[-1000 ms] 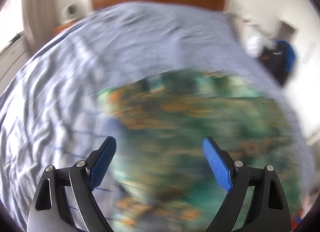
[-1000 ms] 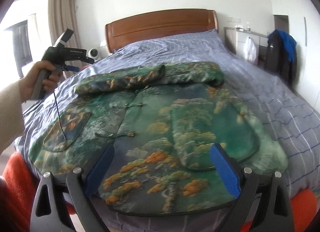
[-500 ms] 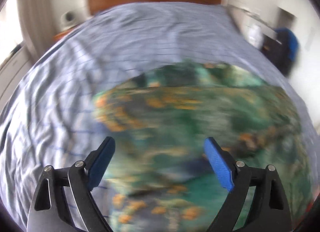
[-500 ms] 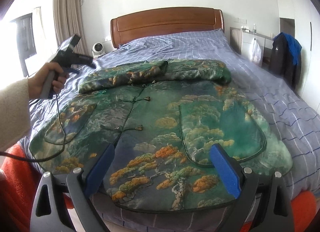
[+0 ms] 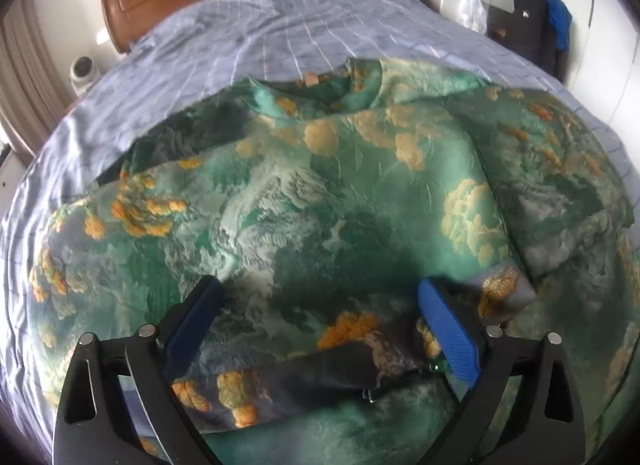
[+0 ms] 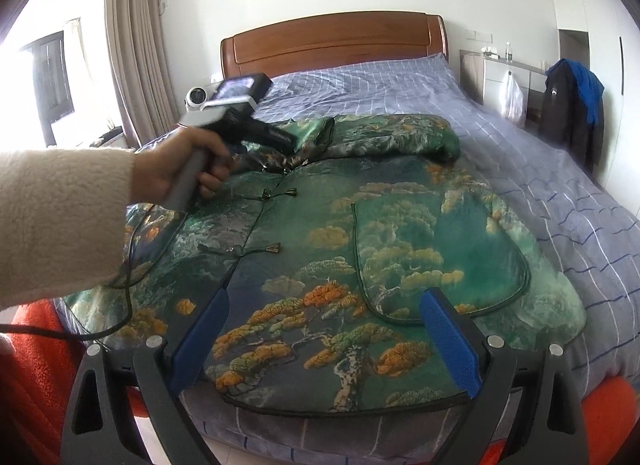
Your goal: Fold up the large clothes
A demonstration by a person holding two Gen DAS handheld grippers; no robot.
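Green brocade jacket [image 6: 360,249] flat on checked bedspread [image 6: 540,169]; left tongs [image 5: 320,329] opening, empty | right tongs [image 6: 324,337] spread, empty

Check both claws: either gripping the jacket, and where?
Nothing held. Left claw is opening above the jacket, pads clear; right claw open above its hem.
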